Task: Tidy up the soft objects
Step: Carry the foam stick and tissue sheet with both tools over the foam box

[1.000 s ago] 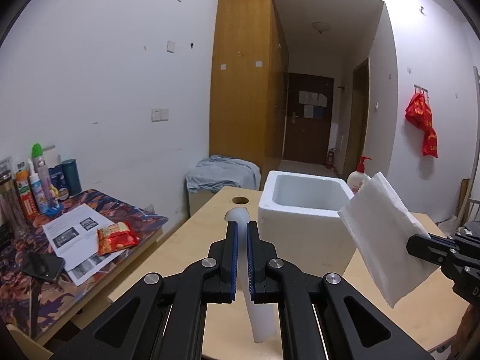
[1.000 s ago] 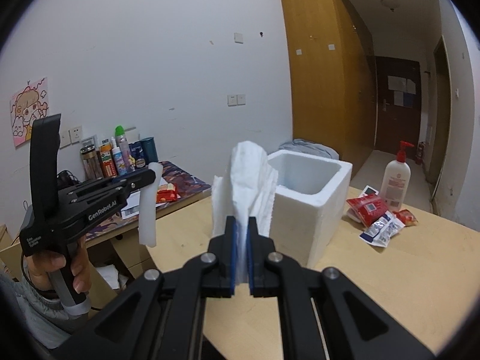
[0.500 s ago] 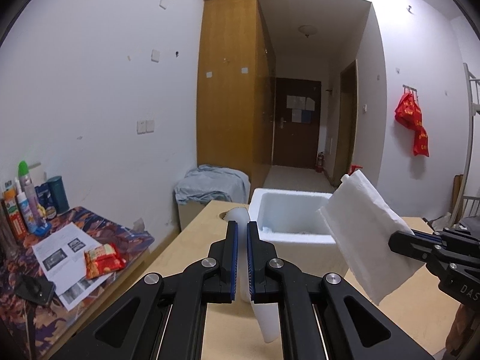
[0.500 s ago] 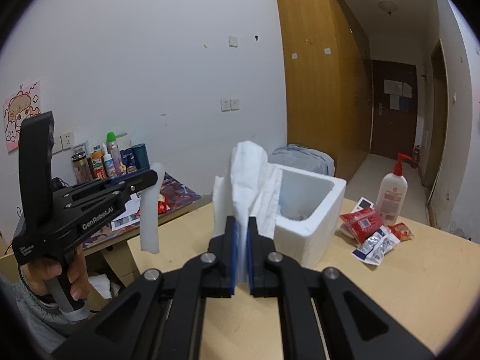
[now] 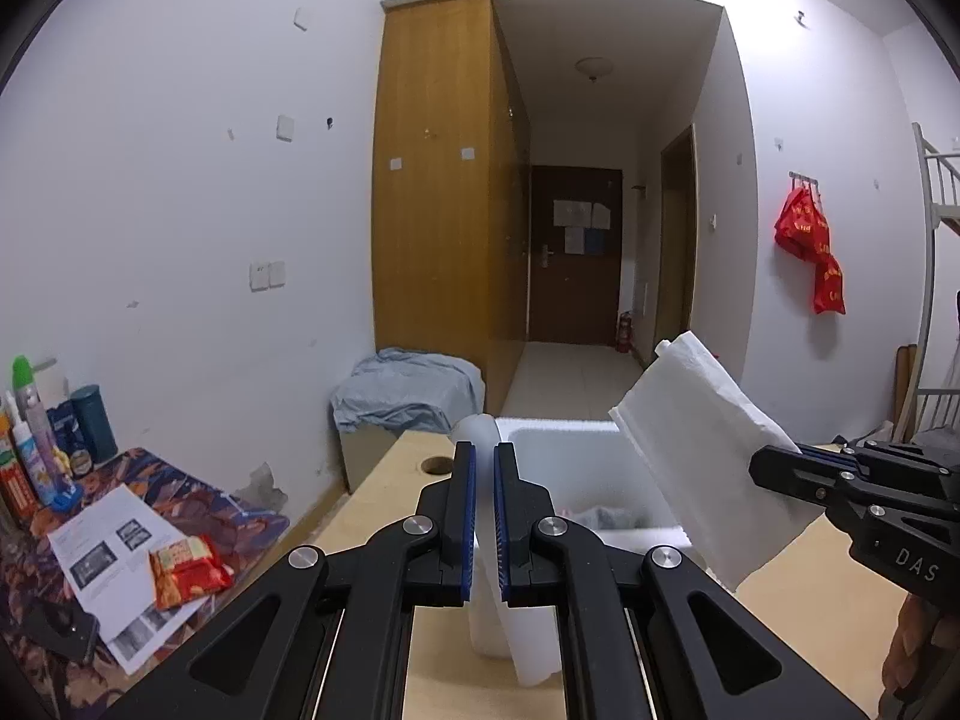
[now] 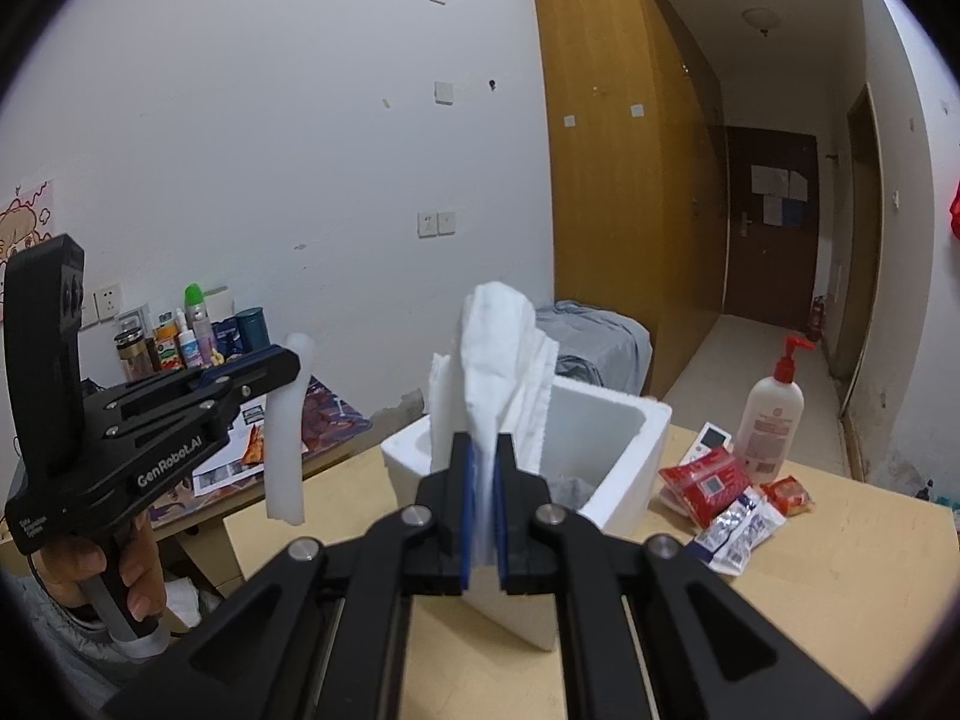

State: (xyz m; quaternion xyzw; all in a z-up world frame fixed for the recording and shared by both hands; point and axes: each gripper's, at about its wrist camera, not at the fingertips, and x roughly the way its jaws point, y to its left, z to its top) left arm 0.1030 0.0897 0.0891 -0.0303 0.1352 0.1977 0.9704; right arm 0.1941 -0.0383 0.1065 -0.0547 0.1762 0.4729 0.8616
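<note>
Both jaws pinched shut, left gripper on foam strip, right gripper on folded tissue, held above foam box mid-table; neither dropped in yet.

A white foam strip hangs downward, pinched upright. A folded white paper towel is held tilted above the open white foam box.

Box: on worktop, mid.
Right of box: packets, pump bottle.
Inside box: something, unclear.
</note>
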